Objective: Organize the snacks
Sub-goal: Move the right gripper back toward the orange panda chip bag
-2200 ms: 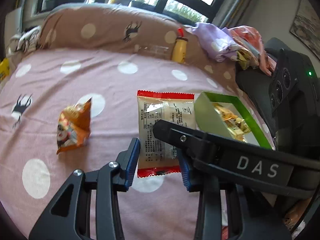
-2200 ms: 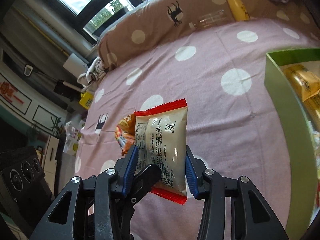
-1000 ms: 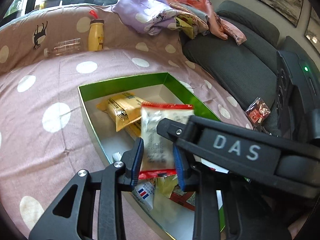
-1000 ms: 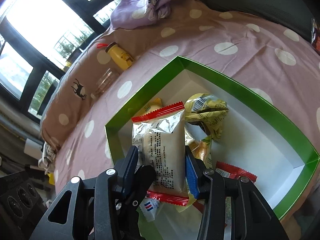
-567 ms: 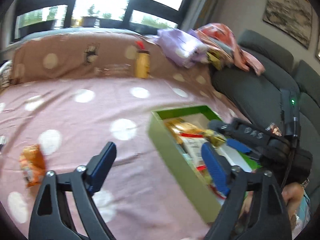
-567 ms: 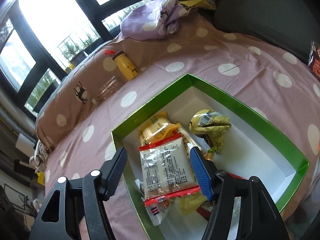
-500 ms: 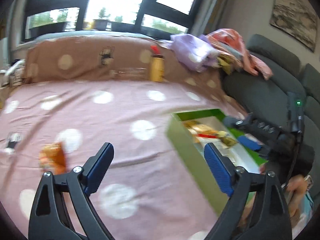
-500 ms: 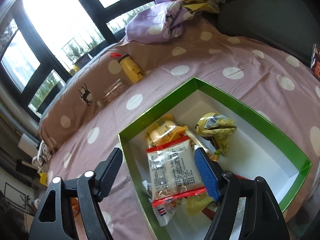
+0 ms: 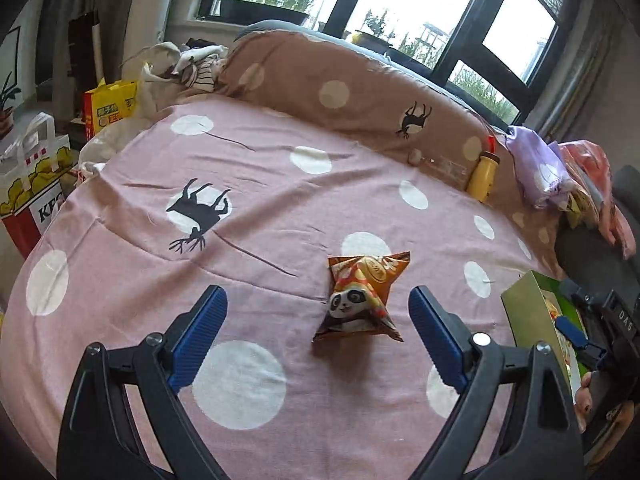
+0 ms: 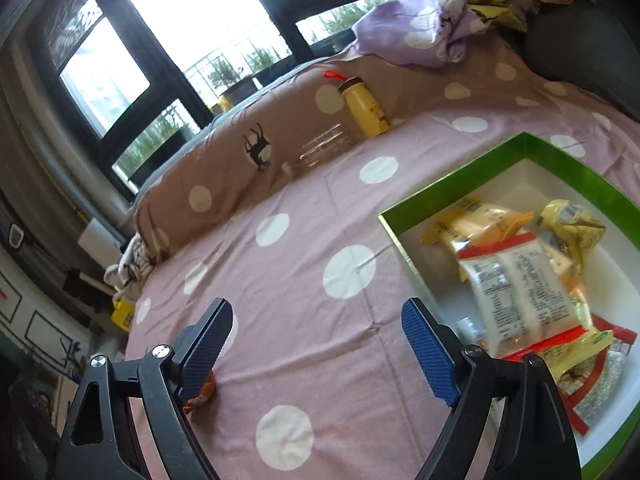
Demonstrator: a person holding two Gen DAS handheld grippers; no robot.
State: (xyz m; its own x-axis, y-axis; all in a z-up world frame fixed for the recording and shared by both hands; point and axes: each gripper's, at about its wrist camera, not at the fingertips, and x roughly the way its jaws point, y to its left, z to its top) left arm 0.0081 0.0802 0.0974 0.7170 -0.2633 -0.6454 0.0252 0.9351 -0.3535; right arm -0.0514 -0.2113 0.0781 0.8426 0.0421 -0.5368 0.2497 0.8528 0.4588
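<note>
Snacks lay in two places on the bed (image 9: 280,208), whose pink polka-dot cover (image 10: 304,248) spread under everything. Against the brown bolster (image 9: 360,96) at its far edge stood a yellow bottle (image 10: 366,110) with a clear jar (image 10: 320,148) lying beside it, and a pile of purple and pink cloth (image 10: 420,36) sat further along.

Toward the right side of the bed sat the green box (image 10: 452,184), white inside and open at the top. It held several packets heaped toward its near end: a large clear packet with red ends (image 10: 520,292) lay tilted on top, an orange-yellow packet (image 10: 476,224) behind it, a crumpled yellow bag (image 10: 572,228) toward the far wall, and red-trimmed packets (image 10: 592,384) underneath. The far corner of its floor was bare.

Well apart from the box, an orange panda packet (image 9: 360,296) lay alone on the cover, puffed up, panda face toward the camera.

Both claws were empty. The left claw (image 9: 318,336) stood wide, the panda packet lying ahead between its blue pads without touching either. The right claw (image 10: 318,348) had just been opening further, its jaws spread with only cover between them and the box just beside its right pad.
</note>
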